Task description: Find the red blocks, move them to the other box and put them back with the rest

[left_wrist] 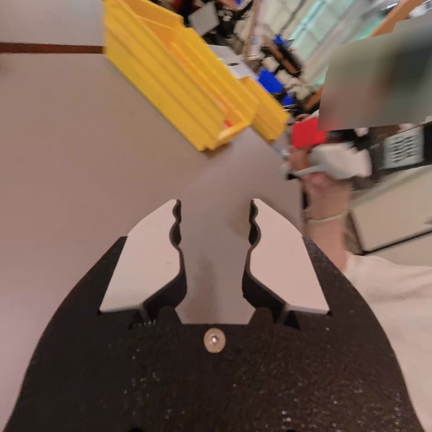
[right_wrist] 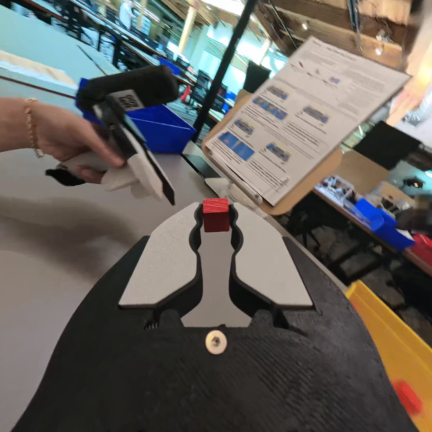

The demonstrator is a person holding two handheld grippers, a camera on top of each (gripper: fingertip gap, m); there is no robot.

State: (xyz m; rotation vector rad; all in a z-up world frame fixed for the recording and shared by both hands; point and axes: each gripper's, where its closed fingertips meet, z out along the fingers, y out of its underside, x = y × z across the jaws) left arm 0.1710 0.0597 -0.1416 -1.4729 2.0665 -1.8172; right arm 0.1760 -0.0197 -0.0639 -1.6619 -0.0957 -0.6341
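A red block (right_wrist: 215,217) is gripped between the pads of the right tongs (right_wrist: 215,210), lifted clear of the grey surface (right_wrist: 70,233). The left tongs (left_wrist: 215,203) are spread apart, with only bare surface between them. Farther off, yellow boxes (left_wrist: 177,86) are seen, one apparently holding something red, though blurred.

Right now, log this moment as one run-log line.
left gripper: open, nothing between its fingers | right gripper: shut on red block, lifted off table | yellow bins: on table
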